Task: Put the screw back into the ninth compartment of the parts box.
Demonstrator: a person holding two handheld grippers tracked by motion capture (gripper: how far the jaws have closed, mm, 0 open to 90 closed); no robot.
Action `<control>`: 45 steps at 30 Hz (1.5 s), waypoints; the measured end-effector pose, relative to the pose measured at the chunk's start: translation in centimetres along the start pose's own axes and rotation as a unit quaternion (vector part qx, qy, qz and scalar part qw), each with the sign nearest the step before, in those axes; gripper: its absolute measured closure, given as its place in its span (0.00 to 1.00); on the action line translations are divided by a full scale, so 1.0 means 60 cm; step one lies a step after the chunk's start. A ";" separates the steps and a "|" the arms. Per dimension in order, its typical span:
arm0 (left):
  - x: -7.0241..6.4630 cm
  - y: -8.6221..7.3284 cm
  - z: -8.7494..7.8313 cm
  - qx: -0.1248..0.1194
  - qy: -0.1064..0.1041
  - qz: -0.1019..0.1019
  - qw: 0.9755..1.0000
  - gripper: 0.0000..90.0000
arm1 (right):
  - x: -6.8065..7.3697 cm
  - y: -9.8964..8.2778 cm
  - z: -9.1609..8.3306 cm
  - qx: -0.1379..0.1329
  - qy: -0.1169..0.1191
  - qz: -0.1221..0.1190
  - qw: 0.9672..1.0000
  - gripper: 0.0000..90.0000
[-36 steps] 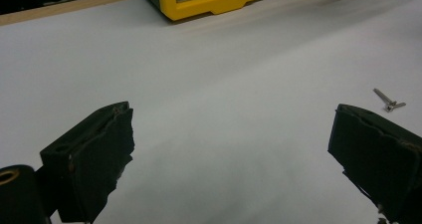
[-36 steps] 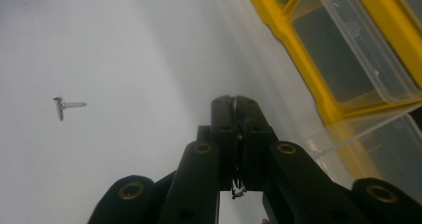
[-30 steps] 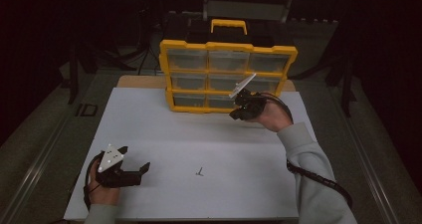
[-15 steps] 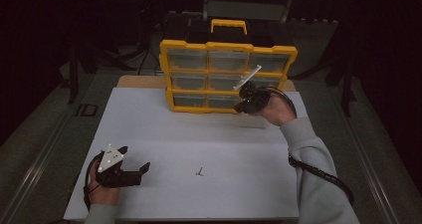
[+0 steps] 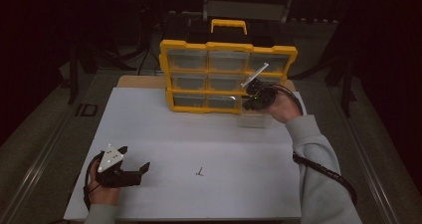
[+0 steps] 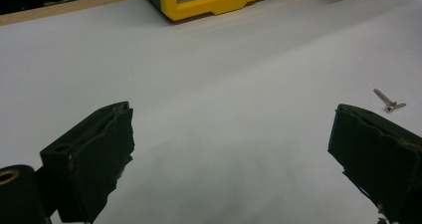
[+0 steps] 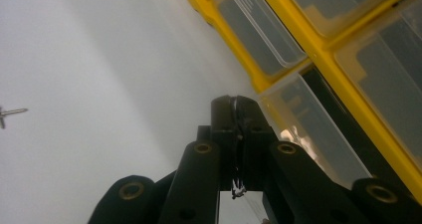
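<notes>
The yellow organizer (image 5: pixel 226 77), with 9 clear drawers, stands at the tabletop's far edge; its bottom-right clear drawer (image 5: pixel 255 118) is pulled out onto the white sheet. The right gripper (image 7: pixel 237 100) is pinched tight on that drawer's front lip. Since the earlier frame it has drawn slightly rightward. The left gripper (image 5: pixel 134 170) rests gaping wide, empty, near the near-left corner.

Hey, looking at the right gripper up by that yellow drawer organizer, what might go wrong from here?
1. The right gripper is shut at the pulled-out clear drawer in the bottom row of the yellow organizer; whether it pinches the drawer's edge is unclear, so the drawer might slip or tip.
2. The upright organizer might shift or tip if tugged, since the open left gripper rests far away.
3. The loose screw on the white mat could get knocked.
</notes>
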State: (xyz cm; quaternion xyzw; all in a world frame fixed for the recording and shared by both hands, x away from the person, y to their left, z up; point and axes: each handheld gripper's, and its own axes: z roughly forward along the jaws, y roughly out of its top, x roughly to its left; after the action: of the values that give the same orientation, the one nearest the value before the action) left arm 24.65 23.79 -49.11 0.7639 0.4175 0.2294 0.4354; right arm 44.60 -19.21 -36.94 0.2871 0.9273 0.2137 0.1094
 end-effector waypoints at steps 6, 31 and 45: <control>0.000 0.000 0.000 0.000 0.000 0.000 1.000 0.05 | -0.009 -0.006 0.002 0.007 -0.007 0.011 1.000 0.97; 0.000 0.000 0.001 0.001 0.001 0.001 1.000 0.05 | -0.059 -0.034 -0.009 0.026 -0.043 0.058 0.997 0.97; 0.000 0.000 0.000 0.001 0.001 0.000 1.000 0.05 | -0.061 -0.041 -0.004 0.029 -0.050 0.069 0.996 0.33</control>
State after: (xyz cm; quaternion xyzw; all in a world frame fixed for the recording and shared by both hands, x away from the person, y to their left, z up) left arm 24.66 23.80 -49.14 0.7642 0.4178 0.2297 0.4344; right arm 46.32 -23.26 -37.57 0.3635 0.9045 0.1795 0.1320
